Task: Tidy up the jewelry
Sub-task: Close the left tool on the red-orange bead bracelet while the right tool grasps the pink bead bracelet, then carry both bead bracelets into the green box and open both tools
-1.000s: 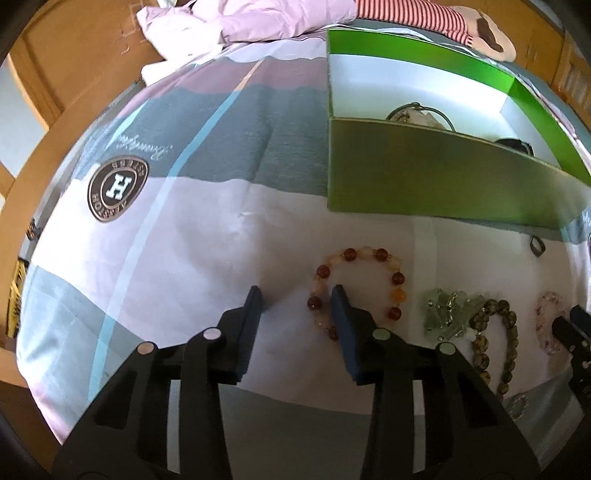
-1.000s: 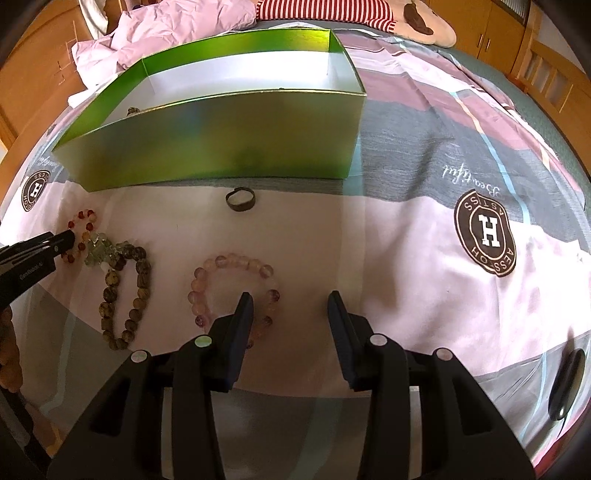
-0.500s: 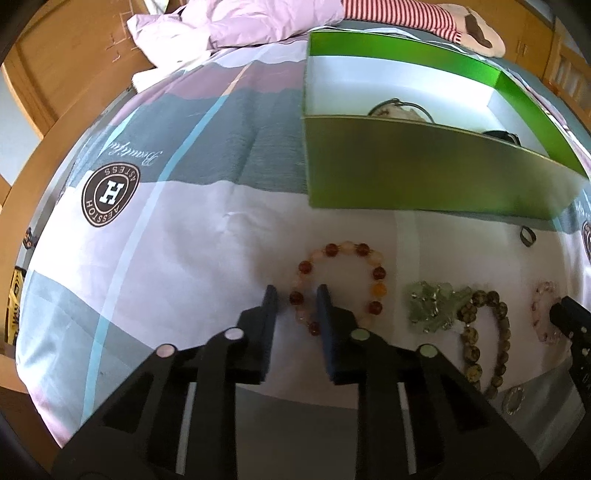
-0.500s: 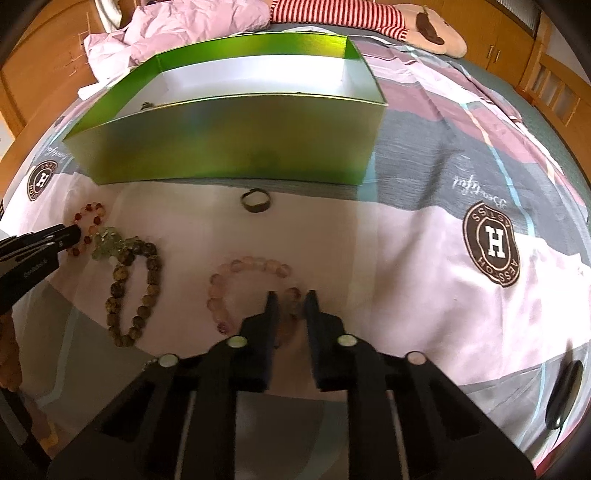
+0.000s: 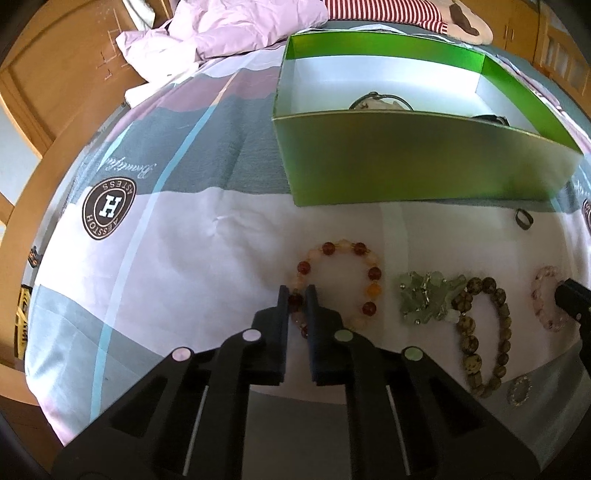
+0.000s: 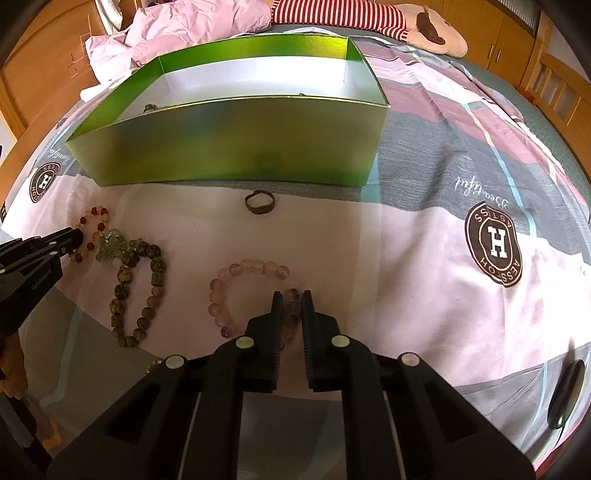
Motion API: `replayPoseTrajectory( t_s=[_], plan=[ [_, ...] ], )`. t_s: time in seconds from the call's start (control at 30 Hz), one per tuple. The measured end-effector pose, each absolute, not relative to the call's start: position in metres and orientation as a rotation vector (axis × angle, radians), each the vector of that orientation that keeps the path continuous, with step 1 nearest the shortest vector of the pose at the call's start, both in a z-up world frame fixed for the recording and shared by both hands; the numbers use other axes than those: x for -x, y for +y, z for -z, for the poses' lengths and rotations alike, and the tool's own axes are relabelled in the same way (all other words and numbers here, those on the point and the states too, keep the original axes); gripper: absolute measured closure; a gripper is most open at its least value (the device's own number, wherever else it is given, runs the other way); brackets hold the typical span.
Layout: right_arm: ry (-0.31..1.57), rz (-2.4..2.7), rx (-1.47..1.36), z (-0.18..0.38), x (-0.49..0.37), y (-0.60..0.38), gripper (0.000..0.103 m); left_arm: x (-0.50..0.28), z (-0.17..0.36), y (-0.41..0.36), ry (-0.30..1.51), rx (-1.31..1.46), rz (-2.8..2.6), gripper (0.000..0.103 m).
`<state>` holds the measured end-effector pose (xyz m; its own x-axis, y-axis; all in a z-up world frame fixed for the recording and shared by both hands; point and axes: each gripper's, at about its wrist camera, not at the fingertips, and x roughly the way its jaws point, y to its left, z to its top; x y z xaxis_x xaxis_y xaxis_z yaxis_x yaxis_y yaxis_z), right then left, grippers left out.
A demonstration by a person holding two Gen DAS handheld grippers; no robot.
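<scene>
A bracelet of red and orange beads [image 5: 371,273] lies on the bedspread in front of a green box [image 5: 406,162]. My left gripper [image 5: 295,291] is closing tight on the bracelet's left side, a dark red bead pinched between the pads. In the right wrist view a pale pink bead bracelet [image 6: 236,269] lies nearer, and my right gripper [image 6: 291,297] is shut on its right-hand beads. Between them lie a green leaf-shaped piece [image 5: 424,295] and a brown bead bracelet [image 5: 480,332]. A dark ring [image 6: 259,202] sits near the box's front wall [image 6: 229,144].
The box holds a few dark pieces behind its front wall. A small sparkly ring [image 5: 519,391] lies near the bed's front edge. Crumpled pink cloth [image 5: 229,33] and a striped plush toy [image 6: 369,14] lie behind the box. A dark oval object [image 6: 565,391] rests at the right edge.
Both grippers went from open to shut. The left one slid right until its jaws straddled the red-and-orange bracelet's left side; the right one shut on the pink bracelet.
</scene>
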<state>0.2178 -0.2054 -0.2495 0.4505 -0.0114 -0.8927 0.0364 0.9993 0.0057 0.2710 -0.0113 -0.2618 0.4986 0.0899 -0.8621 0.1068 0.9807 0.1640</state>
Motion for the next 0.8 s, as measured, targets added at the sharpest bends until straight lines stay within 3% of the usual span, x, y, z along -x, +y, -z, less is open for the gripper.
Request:
replayPoseTrajectory(
  t_s=[0.57, 0.63, 0.7, 0.8],
  plan=[
    [1.113, 0.031, -0.055, 0.252, -0.221, -0.208, 0.090, -0.266, 0.263, -0.018, 1.045, -0.253, -0.001, 0.091],
    [1.111, 0.030, -0.064, 0.251, -0.221, -0.209, 0.087, -0.266, 0.263, -0.018, 1.044, -0.257, -0.014, 0.086],
    [1.108, 0.028, -0.075, 0.251, -0.221, -0.209, 0.080, -0.267, 0.263, -0.015, 1.041, -0.260, -0.043, 0.071],
    [1.105, 0.029, -0.061, 0.251, -0.222, -0.208, 0.077, -0.270, 0.262, -0.007, 1.053, -0.214, -0.041, 0.070]
  ],
)
